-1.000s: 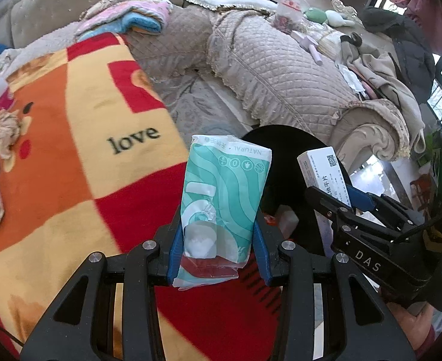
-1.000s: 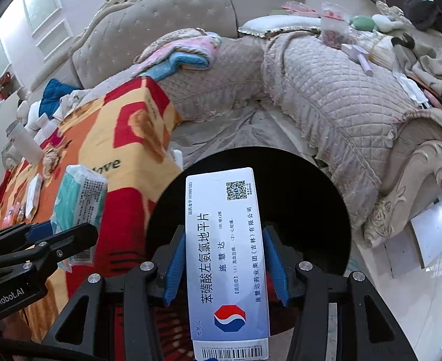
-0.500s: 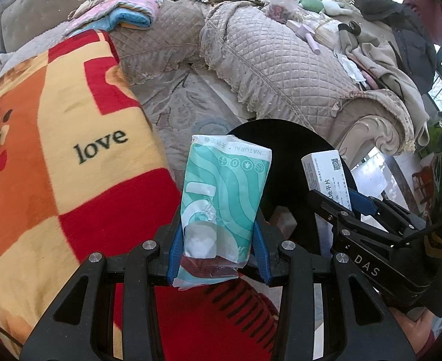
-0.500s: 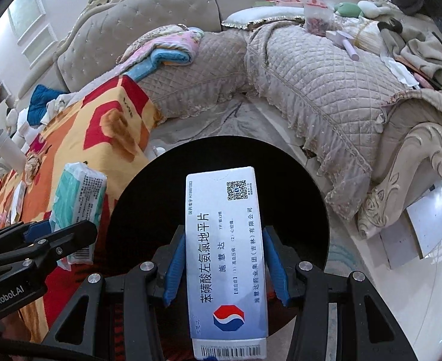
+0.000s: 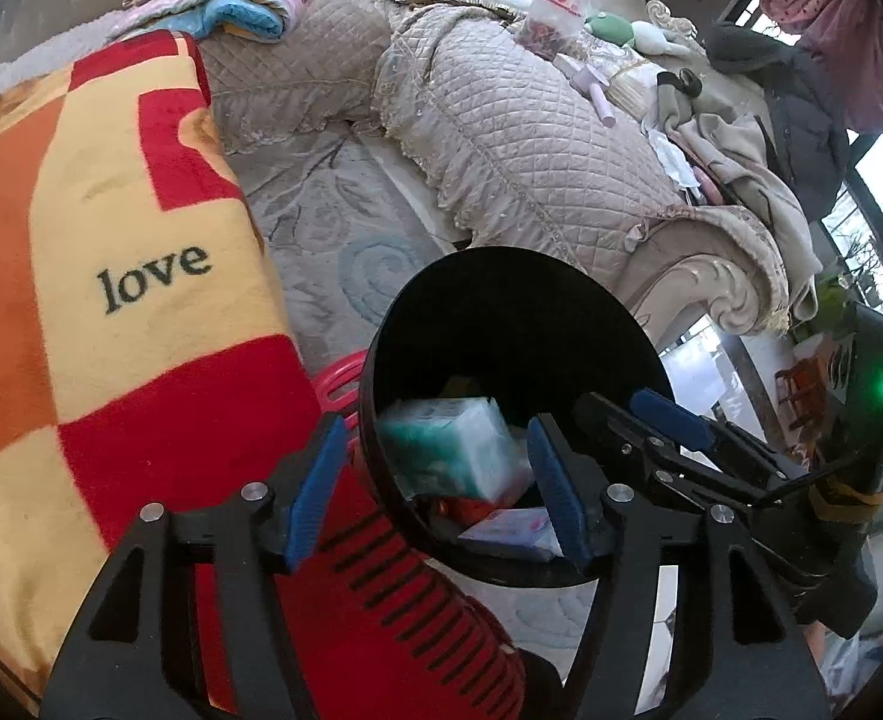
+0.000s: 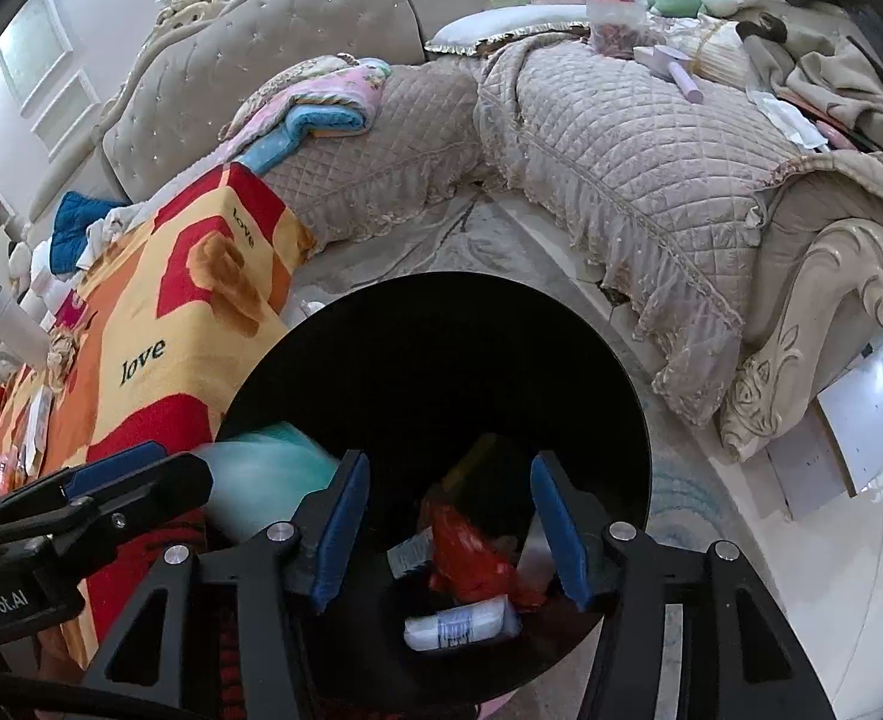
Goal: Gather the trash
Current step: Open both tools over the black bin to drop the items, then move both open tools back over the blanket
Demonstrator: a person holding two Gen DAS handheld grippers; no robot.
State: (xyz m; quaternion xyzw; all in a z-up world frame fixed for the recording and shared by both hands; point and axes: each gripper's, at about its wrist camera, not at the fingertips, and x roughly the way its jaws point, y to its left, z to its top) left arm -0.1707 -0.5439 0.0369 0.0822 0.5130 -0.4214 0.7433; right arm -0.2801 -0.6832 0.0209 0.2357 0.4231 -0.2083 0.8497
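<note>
Well, both tongs hang wide apart and empty over the black bin (image 6: 561, 336); the left gripper (image 5: 435, 480) has nothing, the right gripper (image 6: 450, 528) likewise; the teal tissue pack (image 5: 453, 450) lies blurred inside; lift straight up, clearing the rim.

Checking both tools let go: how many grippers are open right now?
2: the left gripper and the right gripper, both empty over the black bin.

One black bin (image 6: 591, 360) is seen at lower centre, with one teal tissue pack (image 5: 447, 450), one red wrapper (image 6: 465, 552) and one white packet (image 6: 459, 630) counted inside. Two grippers are shown, both spread wide.
</note>
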